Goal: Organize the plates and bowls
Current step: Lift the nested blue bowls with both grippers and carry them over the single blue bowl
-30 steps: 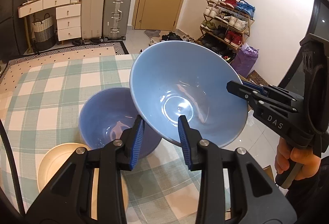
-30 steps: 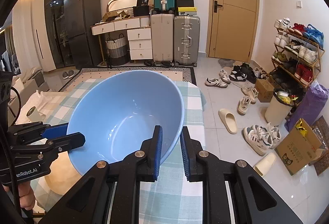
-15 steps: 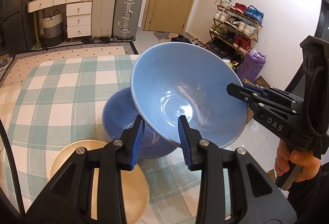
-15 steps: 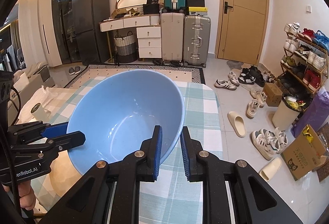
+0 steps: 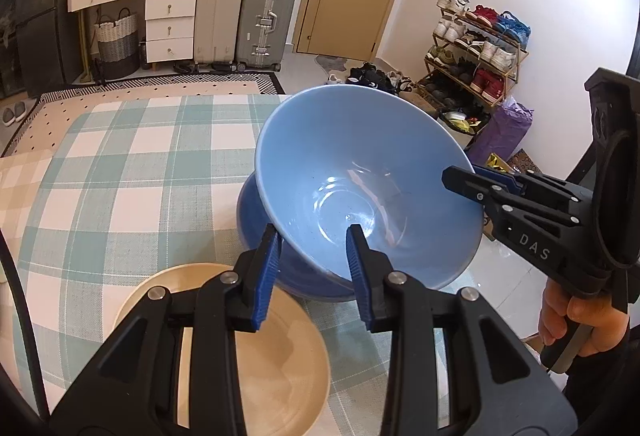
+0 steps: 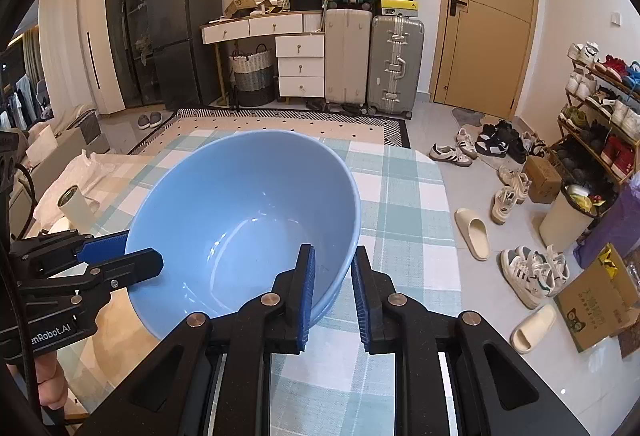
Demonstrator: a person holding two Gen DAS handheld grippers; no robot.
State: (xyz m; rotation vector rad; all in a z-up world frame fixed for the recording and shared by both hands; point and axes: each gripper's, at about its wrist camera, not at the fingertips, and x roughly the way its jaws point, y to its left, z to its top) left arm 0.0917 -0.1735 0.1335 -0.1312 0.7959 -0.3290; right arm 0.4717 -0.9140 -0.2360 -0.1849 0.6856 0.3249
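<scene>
Simply a glossy light-blue bowl (image 5: 360, 171)

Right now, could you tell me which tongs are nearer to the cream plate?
Left. The left tongs hang directly above the cream plate while gripping the light blue bowl; the right tongs grip its far rim.

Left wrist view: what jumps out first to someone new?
The big light blue bowl, tilted and held by its rim between the left gripper and the right gripper, each with jaws shut on it. It hangs right over a darker blue bowl on the checked tablecloth; a cream plate sits nearest the camera.
</scene>
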